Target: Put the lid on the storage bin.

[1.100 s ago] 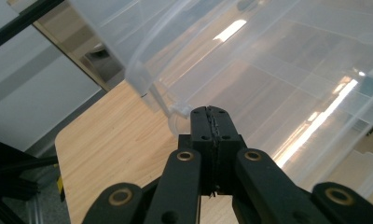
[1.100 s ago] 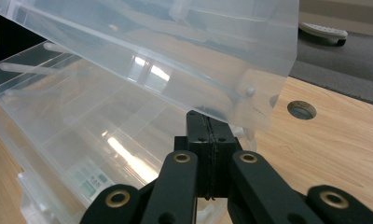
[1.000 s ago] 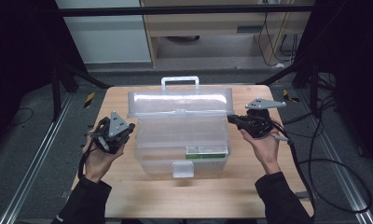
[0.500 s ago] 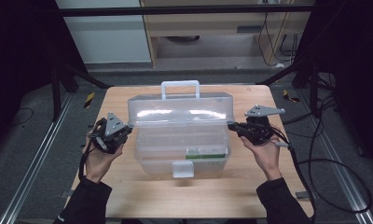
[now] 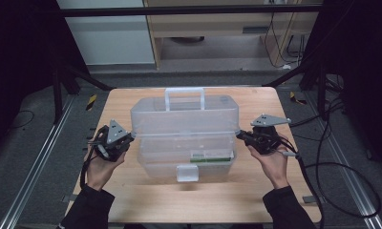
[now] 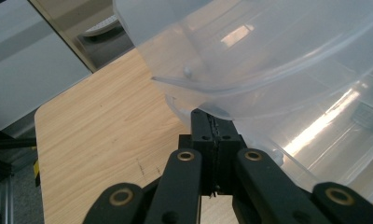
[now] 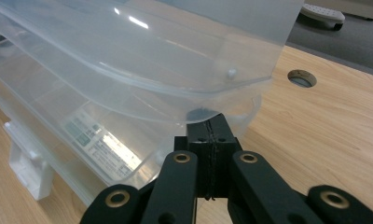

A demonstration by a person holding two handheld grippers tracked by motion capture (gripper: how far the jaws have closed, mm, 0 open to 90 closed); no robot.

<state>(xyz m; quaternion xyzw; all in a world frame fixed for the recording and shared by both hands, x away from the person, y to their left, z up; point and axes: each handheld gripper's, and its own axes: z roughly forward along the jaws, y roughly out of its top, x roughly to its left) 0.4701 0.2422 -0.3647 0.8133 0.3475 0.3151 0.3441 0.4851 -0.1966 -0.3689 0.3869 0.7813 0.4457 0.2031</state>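
Note:
A clear plastic storage box stands in the middle of the wooden table. Its clear lid, with a white handle, hangs tilted just above the box, and a gap shows along the front. My left gripper is shut, its tips under the lid's left edge. My right gripper is shut too, tips beneath the lid's right edge. In both gripper views the jaws stand pressed together with nothing between them. A white latch hangs at the box's front.
A green and white label lies inside the box at the front right. A round cable hole sits in the table beyond the right gripper. Black frame bars and cables surround the table; cabinets stand behind it.
The lid has swung forward and down over the box, its handle dropping lower. Both grippers have come down with the lid's side edges.

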